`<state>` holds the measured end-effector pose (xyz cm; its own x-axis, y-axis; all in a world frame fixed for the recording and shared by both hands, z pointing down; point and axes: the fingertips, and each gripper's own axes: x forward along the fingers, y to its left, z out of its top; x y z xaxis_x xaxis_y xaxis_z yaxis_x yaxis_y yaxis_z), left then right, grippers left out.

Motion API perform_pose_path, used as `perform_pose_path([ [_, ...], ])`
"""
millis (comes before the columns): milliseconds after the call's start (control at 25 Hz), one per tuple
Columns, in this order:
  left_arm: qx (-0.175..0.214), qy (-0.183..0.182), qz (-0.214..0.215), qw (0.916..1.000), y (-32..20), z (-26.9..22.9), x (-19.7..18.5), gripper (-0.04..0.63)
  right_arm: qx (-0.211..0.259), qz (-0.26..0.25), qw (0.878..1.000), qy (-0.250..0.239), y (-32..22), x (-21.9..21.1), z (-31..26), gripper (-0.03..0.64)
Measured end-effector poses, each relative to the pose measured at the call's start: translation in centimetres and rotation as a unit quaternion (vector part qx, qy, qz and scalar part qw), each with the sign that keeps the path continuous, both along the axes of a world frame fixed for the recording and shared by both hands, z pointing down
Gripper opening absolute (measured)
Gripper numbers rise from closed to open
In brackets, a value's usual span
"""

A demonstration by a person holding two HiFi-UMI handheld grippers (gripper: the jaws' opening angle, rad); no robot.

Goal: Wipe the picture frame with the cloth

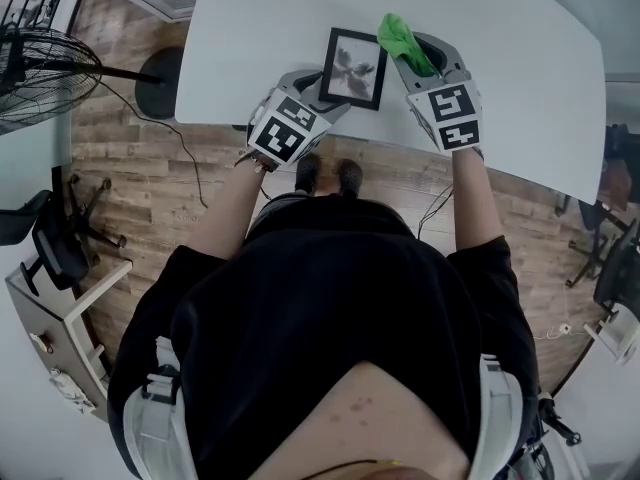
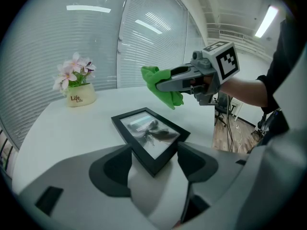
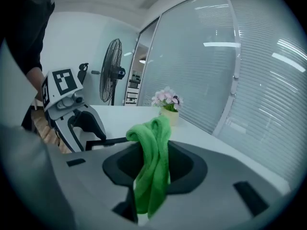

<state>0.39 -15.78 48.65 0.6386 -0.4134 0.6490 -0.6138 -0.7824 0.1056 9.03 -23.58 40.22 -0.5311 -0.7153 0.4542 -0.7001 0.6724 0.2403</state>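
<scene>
Picture frame (image 2: 149,137): a black frame lying flat on the white table (image 1: 520,88), near the front edge.
Left gripper (image 2: 152,164): its jaws straddle the frame's near corner and seem to press on both edges. The contact is hard to confirm from this angle.
Right gripper (image 1: 420,56): its jaws are pressed together on a green cloth (image 3: 152,162), which bunches above them and hangs below.
Cloth position: it is held in the air just beside the frame's far right side, not touching the glass.
Background: a small pot of pink flowers (image 2: 79,97) stands well apart from the frame, near the blinds.
Progress: the cloth is picked up and the frame looks steadied, so I judge the preparation done.
Remaining: all of the wiping, since the cloth has yet to meet the glass or the black border.
</scene>
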Motion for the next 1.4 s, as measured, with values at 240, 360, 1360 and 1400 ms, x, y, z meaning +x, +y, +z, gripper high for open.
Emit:
perform_pose_path([
  [240,-0.004,-0.001,0.000,1.0000,0.1,0.1,0.1,0.308,0.018,-0.021,0.996,0.090,-1.6,0.1,2.4,0.125],
  [360,-0.006,-0.002,0.000,1.0000,0.1,0.2,0.1,0.308,0.028,-0.032,0.992,0.122,-2.2,-0.1,3.2,0.124],
  [1360,-0.002,-0.001,-0.001,1.0000,0.0,-0.1,0.3,0.308,0.061,-0.057,0.971,0.224,-2.7,-1.3,7.4,0.112],
  [1400,-0.002,-0.001,-0.002,1.0000,0.0,-0.1,0.3,0.308,0.060,-0.055,0.972,0.222,-2.7,-1.4,7.4,0.112],
])
